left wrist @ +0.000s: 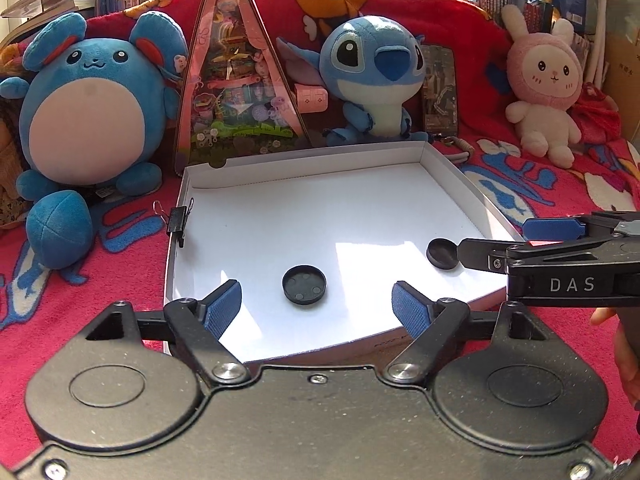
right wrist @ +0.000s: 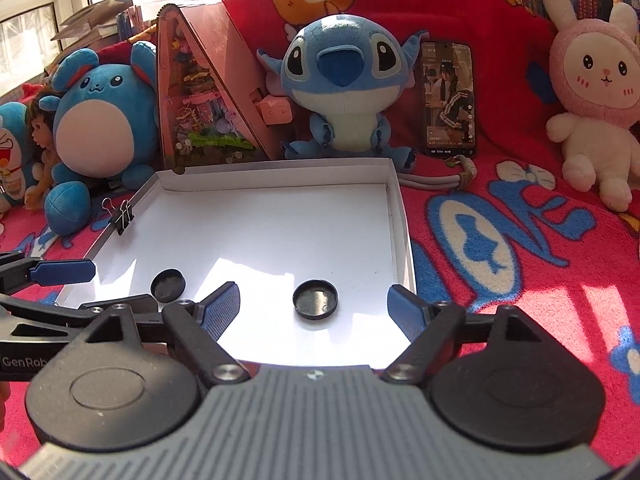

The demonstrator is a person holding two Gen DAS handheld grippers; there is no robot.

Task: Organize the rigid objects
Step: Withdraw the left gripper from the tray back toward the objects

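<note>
Both tongs, left (left wrist: pixel 316 306) and right (right wrist: pixel 314 306), gape empty over two black caps (left wrist: pixel 304 284) in the white tray (left wrist: pixel 304 152), plush toys (left wrist: pixel 372 76) behind.

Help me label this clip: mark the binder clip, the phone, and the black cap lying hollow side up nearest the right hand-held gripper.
binder clip (right wrist: pixel 123 219), right wrist view, black body.
phone (right wrist: pixel 449 100), right wrist view, lit screen.
black cap (right wrist: pixel 315 300), right wrist view, inner face.

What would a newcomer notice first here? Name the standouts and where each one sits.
The shallow white box lies mid-scene on the red blanket, with two black round caps lying apart near its front edge. Behind it sit a round blue plush at left, a blue big-eared plush at centre and a pink bunny plush at right. Both hand-held grippers hover open and empty.
</note>
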